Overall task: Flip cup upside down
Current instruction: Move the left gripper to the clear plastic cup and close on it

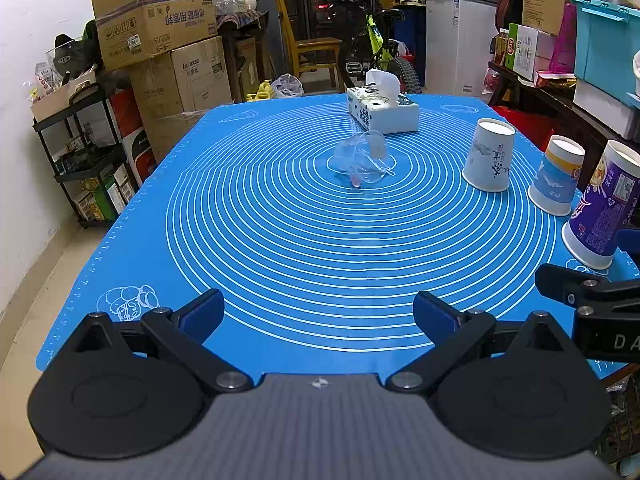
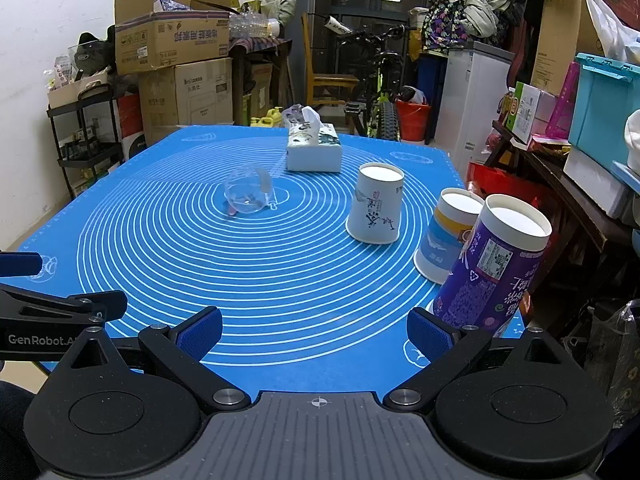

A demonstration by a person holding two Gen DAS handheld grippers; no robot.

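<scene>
A clear plastic cup (image 1: 362,158) lies on its side at the middle of the blue mat (image 1: 280,240); it also shows in the right wrist view (image 2: 248,196). Three paper cups stand upside down along the right: a white one (image 1: 489,155) (image 2: 376,209), a blue and yellow one (image 1: 557,176) (image 2: 448,236) and a purple one (image 1: 604,216) (image 2: 492,268). My left gripper (image 1: 319,314) is open and empty above the mat's near edge. My right gripper (image 2: 315,330) is open and empty, its right finger close beside the purple cup.
A tissue box (image 1: 382,110) (image 2: 315,148) sits on the mat behind the clear cup. Cardboard boxes (image 1: 160,32), a black shelf (image 1: 84,152) and a bicycle (image 1: 380,48) stand beyond the table. A cluttered shelf (image 2: 560,168) runs along the right.
</scene>
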